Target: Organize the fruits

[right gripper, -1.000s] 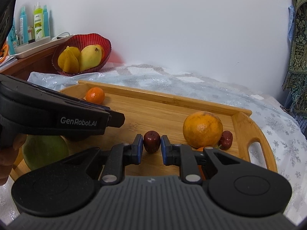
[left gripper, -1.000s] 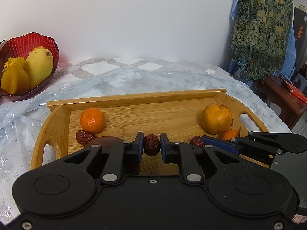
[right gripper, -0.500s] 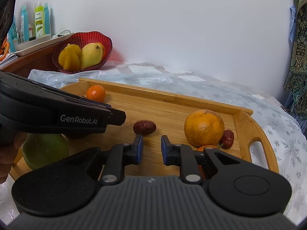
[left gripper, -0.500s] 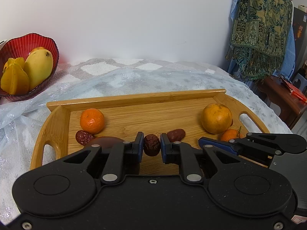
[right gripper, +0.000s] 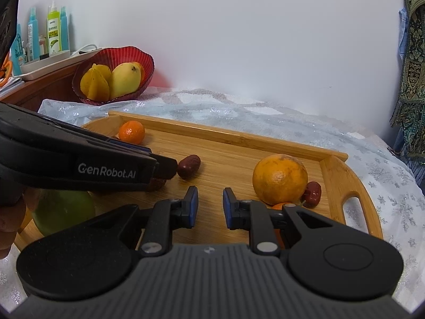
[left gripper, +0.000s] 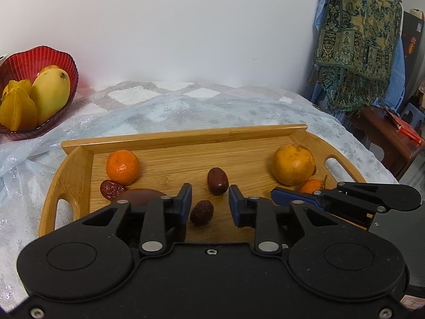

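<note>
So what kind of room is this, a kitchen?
Probably a lived-in home, not clearly a kitchen. A fruit bowl sits on a cloth-covered table, toiletry bottles line a side shelf, and a patterned shawl hangs by the wall.

Green fruit half behind left tongs; small orange behind right tongs.

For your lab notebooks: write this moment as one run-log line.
left gripper: opening, date loose between jaws | right gripper: opening, empty | second date on tray
</note>
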`<state>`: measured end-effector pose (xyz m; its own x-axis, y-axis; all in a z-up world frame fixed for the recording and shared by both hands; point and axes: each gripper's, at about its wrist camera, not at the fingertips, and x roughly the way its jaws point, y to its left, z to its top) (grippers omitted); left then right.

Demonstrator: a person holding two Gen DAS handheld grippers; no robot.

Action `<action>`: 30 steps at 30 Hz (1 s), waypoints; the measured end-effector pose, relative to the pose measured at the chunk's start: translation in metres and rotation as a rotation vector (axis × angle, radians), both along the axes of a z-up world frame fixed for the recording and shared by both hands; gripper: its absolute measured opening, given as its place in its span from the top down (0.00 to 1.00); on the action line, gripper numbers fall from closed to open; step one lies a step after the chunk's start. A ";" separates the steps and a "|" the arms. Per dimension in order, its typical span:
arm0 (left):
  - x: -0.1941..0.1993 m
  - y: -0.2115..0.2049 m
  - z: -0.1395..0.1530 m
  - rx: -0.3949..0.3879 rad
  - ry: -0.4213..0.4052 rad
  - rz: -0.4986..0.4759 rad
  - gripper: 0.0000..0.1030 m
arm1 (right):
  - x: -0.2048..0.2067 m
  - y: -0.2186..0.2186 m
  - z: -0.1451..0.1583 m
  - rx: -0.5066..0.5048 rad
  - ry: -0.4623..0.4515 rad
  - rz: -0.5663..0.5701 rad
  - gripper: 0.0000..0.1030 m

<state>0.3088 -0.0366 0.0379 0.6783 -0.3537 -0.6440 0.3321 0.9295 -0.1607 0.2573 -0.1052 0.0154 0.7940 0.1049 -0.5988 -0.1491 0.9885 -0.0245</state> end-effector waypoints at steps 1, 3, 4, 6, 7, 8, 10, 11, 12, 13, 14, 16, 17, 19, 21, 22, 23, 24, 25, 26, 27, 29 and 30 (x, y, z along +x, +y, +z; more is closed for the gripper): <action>-0.001 0.000 0.001 0.000 -0.002 -0.001 0.68 | 0.000 0.000 0.001 0.001 -0.002 0.000 0.69; -0.003 0.000 0.002 -0.004 -0.002 0.000 0.66 | -0.002 0.000 0.003 0.001 -0.007 -0.001 0.69; -0.004 0.000 0.003 -0.008 -0.002 0.001 0.65 | -0.003 0.000 0.004 0.000 -0.011 -0.002 0.65; -0.006 0.001 0.005 -0.012 -0.007 0.005 0.61 | -0.005 -0.001 0.006 -0.004 -0.019 -0.004 0.57; -0.007 0.001 0.006 -0.013 -0.011 0.008 0.60 | -0.006 -0.001 0.008 -0.006 -0.024 -0.007 0.56; -0.009 0.001 0.008 -0.012 -0.016 0.012 0.57 | -0.008 -0.002 0.009 -0.006 -0.028 -0.007 0.56; -0.011 0.002 0.011 -0.009 -0.028 0.015 0.54 | -0.010 -0.002 0.012 -0.008 -0.035 -0.013 0.55; -0.012 0.002 0.013 -0.007 -0.033 0.017 0.52 | -0.012 -0.002 0.013 -0.009 -0.039 -0.016 0.54; -0.013 0.002 0.015 -0.006 -0.039 0.019 0.49 | -0.013 -0.003 0.015 -0.011 -0.042 -0.019 0.52; -0.015 0.002 0.016 -0.006 -0.046 0.022 0.47 | -0.014 -0.004 0.016 -0.012 -0.045 -0.023 0.51; -0.016 0.002 0.018 -0.004 -0.051 0.025 0.44 | -0.015 -0.005 0.017 -0.013 -0.049 -0.027 0.50; -0.018 0.003 0.020 0.005 -0.061 0.035 0.37 | -0.018 -0.006 0.020 -0.015 -0.057 -0.034 0.47; -0.019 0.003 0.021 0.010 -0.066 0.040 0.32 | -0.019 -0.007 0.021 -0.017 -0.061 -0.040 0.45; -0.021 0.005 0.022 0.019 -0.073 0.053 0.26 | -0.022 -0.009 0.024 -0.024 -0.069 -0.053 0.39; -0.024 0.007 0.023 0.025 -0.078 0.062 0.24 | -0.024 -0.010 0.027 -0.035 -0.076 -0.070 0.35; -0.026 0.008 0.024 0.025 -0.079 0.066 0.24 | -0.025 -0.010 0.027 -0.040 -0.080 -0.075 0.33; -0.028 0.010 0.025 0.023 -0.079 0.068 0.23 | -0.027 -0.011 0.028 -0.044 -0.085 -0.078 0.31; -0.029 0.011 0.025 0.021 -0.078 0.070 0.22 | -0.028 -0.011 0.029 -0.048 -0.090 -0.081 0.29; -0.031 0.012 0.026 0.020 -0.079 0.075 0.21 | -0.030 -0.012 0.030 -0.051 -0.096 -0.084 0.26; -0.033 0.013 0.026 0.019 -0.081 0.079 0.18 | -0.031 -0.012 0.030 -0.052 -0.100 -0.089 0.25; -0.035 0.014 0.026 0.018 -0.084 0.084 0.17 | -0.032 -0.013 0.031 -0.052 -0.104 -0.094 0.23; -0.039 0.015 0.027 0.019 -0.089 0.091 0.17 | -0.034 -0.015 0.032 -0.041 -0.108 -0.103 0.20; -0.041 0.015 0.028 0.020 -0.092 0.093 0.15 | -0.035 -0.016 0.032 -0.034 -0.108 -0.106 0.18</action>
<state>0.2678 -0.0213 0.0655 0.7642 -0.2740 -0.5838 0.2567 0.9597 -0.1143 0.2224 -0.1212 0.0478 0.8595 -0.0020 -0.5111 -0.0387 0.9969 -0.0690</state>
